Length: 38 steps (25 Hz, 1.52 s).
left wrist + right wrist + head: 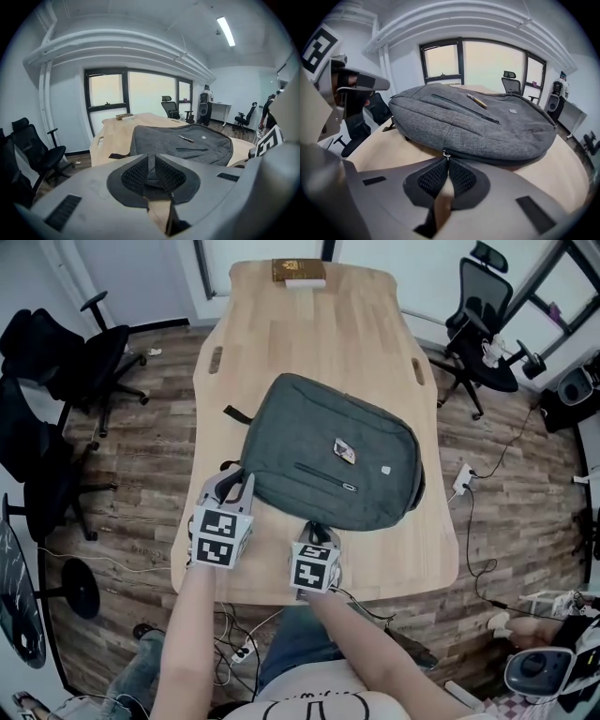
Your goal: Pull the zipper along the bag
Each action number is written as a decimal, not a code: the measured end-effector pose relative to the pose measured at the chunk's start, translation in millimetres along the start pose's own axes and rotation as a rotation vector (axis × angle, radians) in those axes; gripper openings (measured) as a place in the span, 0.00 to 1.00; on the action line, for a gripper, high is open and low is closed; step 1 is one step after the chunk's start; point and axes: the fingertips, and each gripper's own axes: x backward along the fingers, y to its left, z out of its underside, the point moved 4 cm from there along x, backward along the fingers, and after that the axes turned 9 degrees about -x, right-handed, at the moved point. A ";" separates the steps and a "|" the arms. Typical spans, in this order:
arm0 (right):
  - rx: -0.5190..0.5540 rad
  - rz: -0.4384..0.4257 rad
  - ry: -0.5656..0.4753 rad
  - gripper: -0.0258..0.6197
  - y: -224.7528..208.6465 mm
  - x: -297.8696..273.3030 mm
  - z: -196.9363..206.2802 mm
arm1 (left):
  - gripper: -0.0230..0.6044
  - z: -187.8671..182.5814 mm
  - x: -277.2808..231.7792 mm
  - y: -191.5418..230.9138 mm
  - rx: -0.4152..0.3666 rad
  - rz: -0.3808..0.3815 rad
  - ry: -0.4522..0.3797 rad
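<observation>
A: On the pale wooden tabletop [319, 324], how does your grey fabric backpack [328, 451] lie?
B: Flat, front face up. Its long axis runs left to right, and the right end slants nearer you.
A: And your claws?
B: Your left claw [234, 484] is clamped on its near left edge. Your right claw [318, 532] is closed on the small metal zipper pull [445, 153].

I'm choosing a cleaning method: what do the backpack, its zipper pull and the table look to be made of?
The backpack: woven fabric, likely polyester, matte heathered grey; fine weave shows in the right gripper view. The zipper pull: probably metal, slightly shiny, too small to be sure. The table: light wood, joined strips with visible grain, smooth satin finish.
</observation>
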 end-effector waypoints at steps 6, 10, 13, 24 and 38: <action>0.022 -0.128 0.035 0.13 -3.1 9.9 -2.1 | 0.08 15.8 -25.8 -15.3 0.032 0.008 0.111; 0.043 -0.191 0.070 0.13 -7.9 15.8 2.9 | 0.09 29.5 -32.1 -19.1 0.021 -0.059 0.191; 0.068 -0.236 0.101 0.13 -11.9 18.5 4.7 | 0.09 38.4 -40.4 -22.4 0.026 -0.088 0.271; 0.164 -0.326 0.218 0.13 -41.8 26.6 0.5 | 0.09 37.0 -50.2 -19.8 0.063 -0.139 0.316; 0.347 -0.292 0.254 0.13 -94.9 39.5 -3.2 | 0.09 38.9 -48.7 -16.3 0.059 -0.127 0.303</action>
